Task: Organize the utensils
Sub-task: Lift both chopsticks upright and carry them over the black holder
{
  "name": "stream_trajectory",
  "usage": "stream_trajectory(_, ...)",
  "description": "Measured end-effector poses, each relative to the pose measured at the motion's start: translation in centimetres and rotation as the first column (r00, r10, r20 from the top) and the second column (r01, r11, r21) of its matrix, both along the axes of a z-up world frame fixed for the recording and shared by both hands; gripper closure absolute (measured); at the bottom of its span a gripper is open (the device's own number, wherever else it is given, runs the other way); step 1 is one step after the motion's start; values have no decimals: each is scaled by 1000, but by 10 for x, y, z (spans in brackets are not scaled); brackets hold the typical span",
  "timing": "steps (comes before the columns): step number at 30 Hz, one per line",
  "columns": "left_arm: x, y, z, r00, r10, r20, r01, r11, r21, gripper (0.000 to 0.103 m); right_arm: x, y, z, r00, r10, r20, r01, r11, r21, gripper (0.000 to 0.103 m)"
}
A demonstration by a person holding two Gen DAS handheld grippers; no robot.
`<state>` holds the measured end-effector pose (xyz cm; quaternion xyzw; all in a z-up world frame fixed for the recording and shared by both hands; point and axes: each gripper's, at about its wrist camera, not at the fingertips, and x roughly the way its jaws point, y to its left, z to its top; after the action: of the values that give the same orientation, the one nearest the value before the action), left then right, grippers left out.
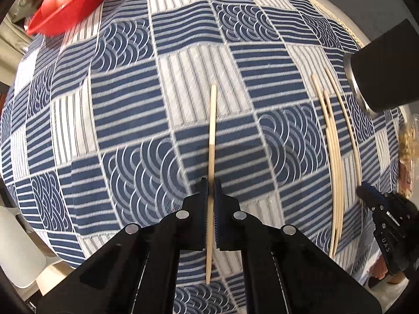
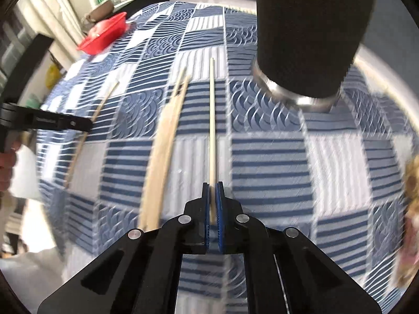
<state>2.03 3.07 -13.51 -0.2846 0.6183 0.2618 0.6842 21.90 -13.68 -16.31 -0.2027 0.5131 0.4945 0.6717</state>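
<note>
Left claw (image 1: pixel 210 183) and right claw (image 2: pixel 212 185) each clench one chopstick (image 1: pixel 212 130), probably carrying them to the black holder (image 2: pixel 309 34).

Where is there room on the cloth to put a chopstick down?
Free: the wide patch of tablecloth between the red bowl and the left gripper's chopstick. Crowded: the side by the black cup, where loose chopsticks lie close together.
</note>
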Motion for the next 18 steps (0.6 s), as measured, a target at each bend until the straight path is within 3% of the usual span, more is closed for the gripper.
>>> stream_trajectory(3, -17, -3, 2, 999, -34, -12, 34, 999, 1, 99, -1, -20, 2, 996, -63, -61, 64, 998, 21, 98)
stream_trajectory(4, -24, -2, 1, 999, -36, -22, 36, 999, 12, 99, 1, -27, 2, 986, -107, -124, 113, 993, 40, 98)
stream_trajectory(7, -32, 4, -4, 1000, -16, -8, 16, 1000, -24, 99, 4, -43, 1, 933, -230, -276, 258, 964, 69, 98)
stream_trajectory(9, -39, 23, -6, 999, -31, 8, 31, 999, -22, 99, 1, -55, 6, 892, -306, -333, 352, 932, 88, 98)
stream_trajectory(13, -39, 34, 5, 993, -114, 30, 114, 993, 14, 99, -8, -68, 26, 844, -396, -362, 460, 881, 109, 98)
stream_trajectory(18, -43, 43, 27, 971, -229, 73, 227, 973, 40, 98, -17, -71, 61, 836, -453, -310, 509, 850, 133, 98)
